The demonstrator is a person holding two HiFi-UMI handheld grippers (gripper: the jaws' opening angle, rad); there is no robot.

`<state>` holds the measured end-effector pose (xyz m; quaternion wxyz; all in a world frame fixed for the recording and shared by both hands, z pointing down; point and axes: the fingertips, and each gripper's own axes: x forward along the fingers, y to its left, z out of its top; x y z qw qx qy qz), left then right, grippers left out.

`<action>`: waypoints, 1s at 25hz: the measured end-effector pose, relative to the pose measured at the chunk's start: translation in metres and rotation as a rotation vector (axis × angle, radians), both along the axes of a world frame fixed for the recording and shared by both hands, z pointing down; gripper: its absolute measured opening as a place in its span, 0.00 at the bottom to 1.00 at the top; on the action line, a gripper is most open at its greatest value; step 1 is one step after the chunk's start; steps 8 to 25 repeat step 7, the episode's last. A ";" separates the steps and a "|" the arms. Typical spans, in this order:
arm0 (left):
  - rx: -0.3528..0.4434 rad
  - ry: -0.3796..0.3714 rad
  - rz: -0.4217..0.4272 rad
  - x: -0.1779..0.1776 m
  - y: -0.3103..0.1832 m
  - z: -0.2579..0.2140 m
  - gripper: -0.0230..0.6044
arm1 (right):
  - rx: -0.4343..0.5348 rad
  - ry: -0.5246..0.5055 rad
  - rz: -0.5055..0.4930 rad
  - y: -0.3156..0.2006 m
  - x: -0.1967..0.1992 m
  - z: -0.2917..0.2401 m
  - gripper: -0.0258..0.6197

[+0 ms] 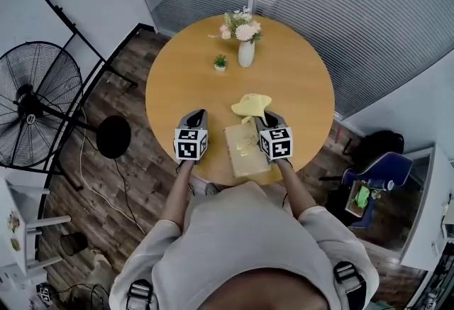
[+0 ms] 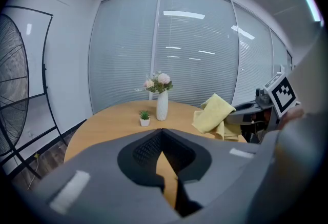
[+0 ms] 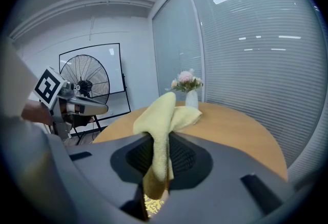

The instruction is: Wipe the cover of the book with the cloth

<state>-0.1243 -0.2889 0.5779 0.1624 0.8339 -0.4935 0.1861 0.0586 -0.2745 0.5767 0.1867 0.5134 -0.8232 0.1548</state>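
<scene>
A tan book with a gold pattern (image 1: 243, 152) lies on the round wooden table (image 1: 184, 81) near its front edge. A yellow cloth (image 1: 250, 103) hangs bunched from my right gripper (image 1: 264, 118), which is shut on it just above the book's far end. In the right gripper view the cloth (image 3: 161, 120) is pinched between the jaws of the right gripper (image 3: 161, 141), and a strip of the book (image 3: 149, 203) shows below. My left gripper (image 1: 200, 115) hovers left of the book, shut and holding nothing (image 2: 162, 133).
A white vase of pink flowers (image 1: 245, 52) and a small potted plant (image 1: 220, 62) stand at the table's far side. A standing fan (image 1: 32, 103) and cables are on the floor to the left. A blue chair (image 1: 379, 170) is at the right.
</scene>
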 end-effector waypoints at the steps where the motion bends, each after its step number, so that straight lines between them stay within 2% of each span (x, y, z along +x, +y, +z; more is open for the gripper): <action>1: 0.000 0.001 0.001 0.001 -0.001 0.000 0.05 | -0.002 0.001 0.001 0.000 0.000 0.001 0.15; 25: 0.002 0.012 -0.004 0.002 -0.006 0.002 0.05 | -0.011 0.002 0.004 -0.003 0.002 0.007 0.15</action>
